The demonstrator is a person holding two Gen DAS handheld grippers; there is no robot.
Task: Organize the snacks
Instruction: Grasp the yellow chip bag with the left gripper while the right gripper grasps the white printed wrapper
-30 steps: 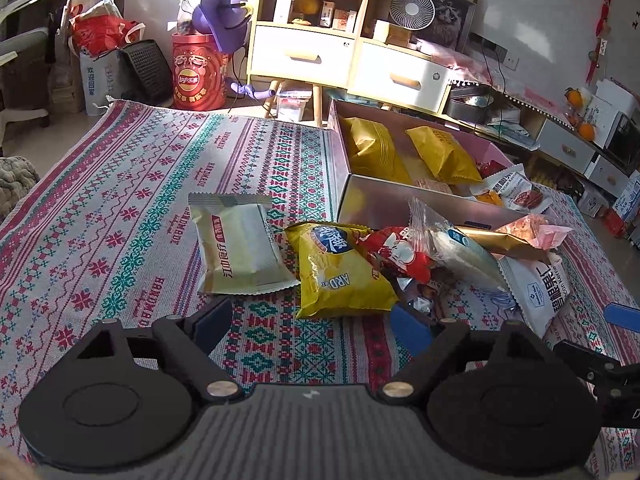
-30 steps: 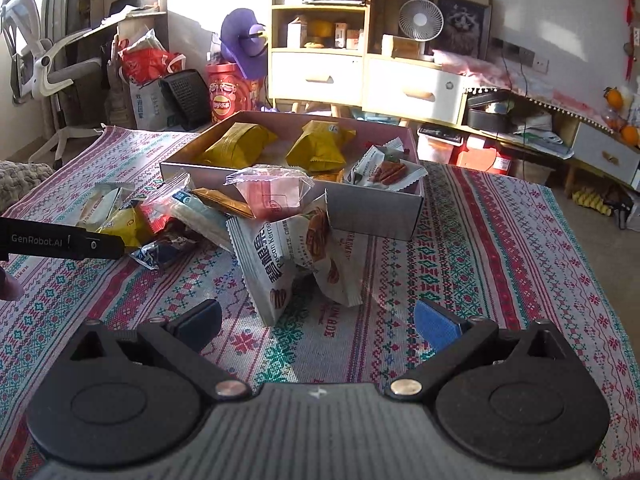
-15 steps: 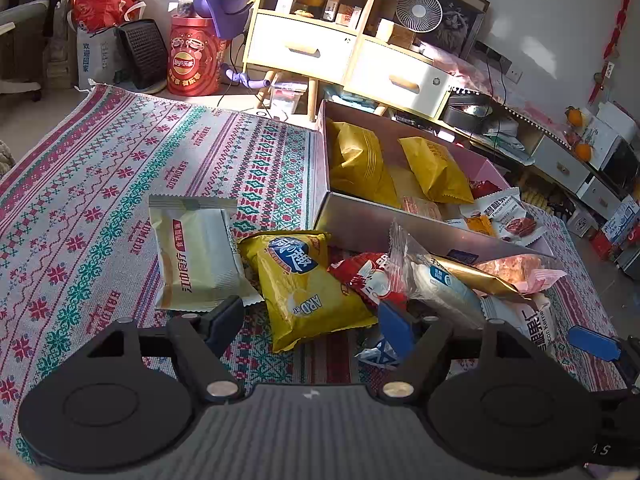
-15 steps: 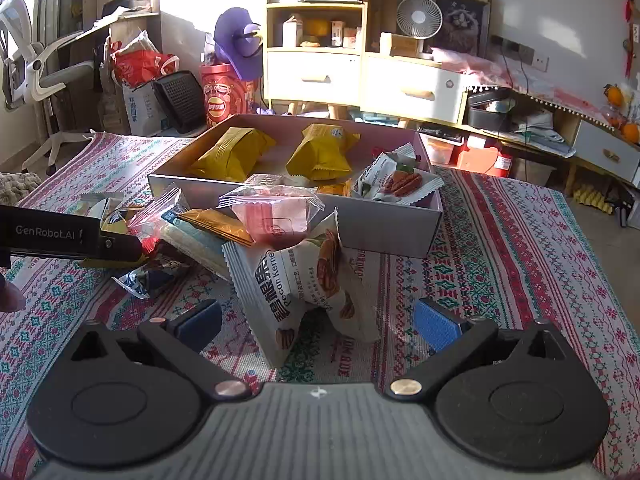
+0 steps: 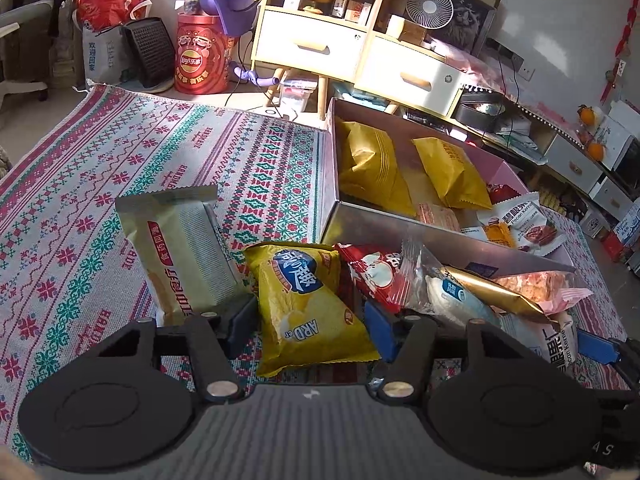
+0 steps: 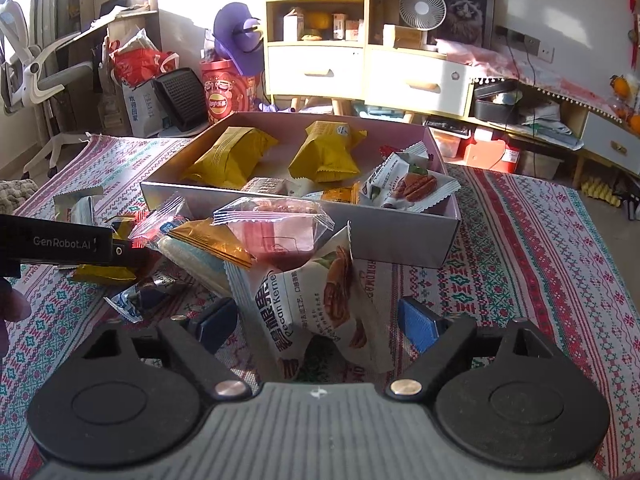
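Pickup step: left gripper (image 5: 310, 326) gaping astride yellow chip bag (image 5: 308, 304), right gripper (image 6: 320, 320) gaping astride pecan packet (image 6: 320, 300); next, clamp, lift to box (image 6: 400, 240)

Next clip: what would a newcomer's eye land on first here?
The heap of crinkly snack packets piled on the patterned woven cloth, against the near wall of the pink cardboard box. The open left claw straddles a yellow chip bag; the open right claw straddles a white pecan-kernel packet.

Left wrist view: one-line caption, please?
Open left gripper straddles a yellow chip bag beside the snack box.
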